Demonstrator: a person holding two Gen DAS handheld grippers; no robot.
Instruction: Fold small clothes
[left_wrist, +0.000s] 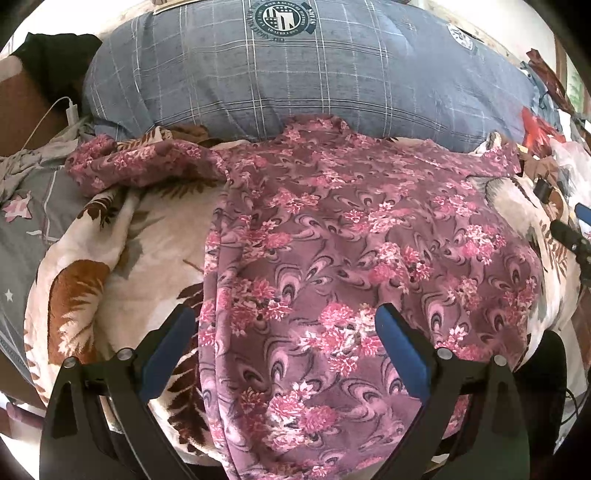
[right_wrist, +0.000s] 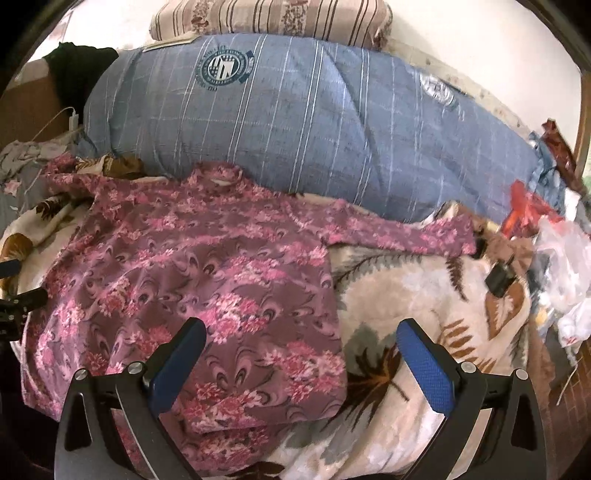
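A purple long-sleeved top with pink flowers (left_wrist: 351, 240) lies spread flat on a cream leaf-print blanket (left_wrist: 147, 229), collar toward the far pillow. Its left sleeve (left_wrist: 140, 162) is crumpled out to the left; its right sleeve (right_wrist: 399, 232) lies straight out to the right. My left gripper (left_wrist: 286, 317) is open and empty, jaws straddling the top's lower left edge. My right gripper (right_wrist: 301, 336) is open and empty over the top's lower right corner (right_wrist: 314, 369). The top also fills the left of the right wrist view (right_wrist: 192, 266).
A big blue checked pillow (left_wrist: 295, 81) lies behind the top, with a striped pillow (right_wrist: 273, 18) beyond it. A white charger and cable (left_wrist: 70, 110) sit at far left. Plastic bags and clutter (right_wrist: 561, 251) pile at right. A small black object (right_wrist: 498, 280) lies on the blanket.
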